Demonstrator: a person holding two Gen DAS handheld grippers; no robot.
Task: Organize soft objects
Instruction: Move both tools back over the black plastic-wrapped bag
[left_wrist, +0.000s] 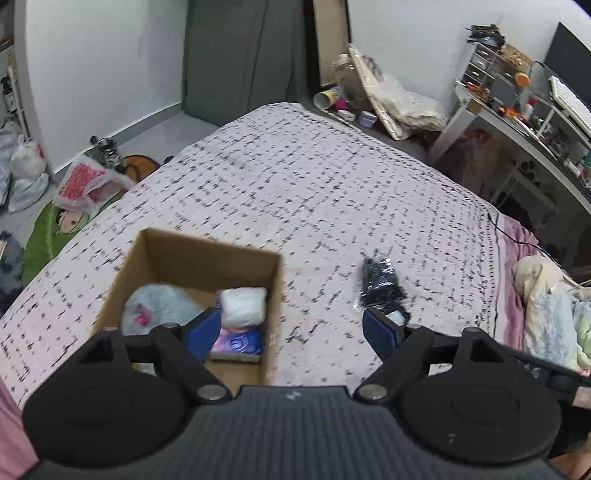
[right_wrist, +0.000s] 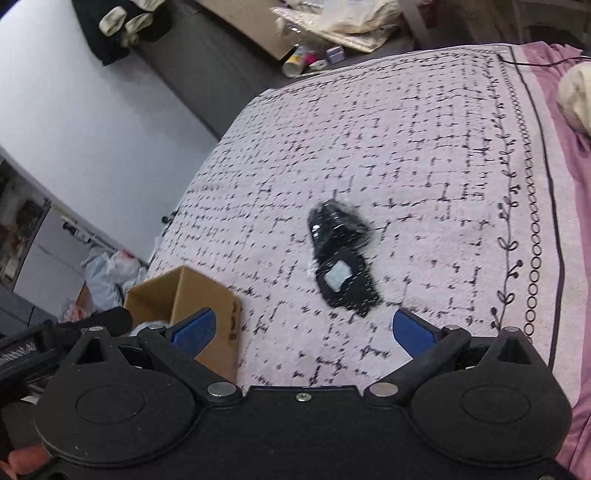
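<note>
An open cardboard box (left_wrist: 155, 251) (right_wrist: 207, 295) stands on the bed's patterned white cover. Inside it lie a grey-blue plush toy (left_wrist: 155, 306), a white soft bundle (left_wrist: 243, 304) and a pink-and-blue tissue pack (left_wrist: 240, 345). A black item wrapped in clear plastic (left_wrist: 380, 284) (right_wrist: 341, 254) lies on the cover to the right of the box. My left gripper (left_wrist: 291, 334) hangs open over the box's near right corner, with nothing between its fingers. My right gripper (right_wrist: 303, 332) is open wide just short of the black wrapped item, apart from it.
A cream plush and folded cloth (left_wrist: 546, 302) lie at the bed's right edge on a pink sheet (right_wrist: 569, 147). A cluttered desk (left_wrist: 517, 122) stands far right. Bags (left_wrist: 26, 173) and a green mat (left_wrist: 55, 229) cover the floor left of the bed.
</note>
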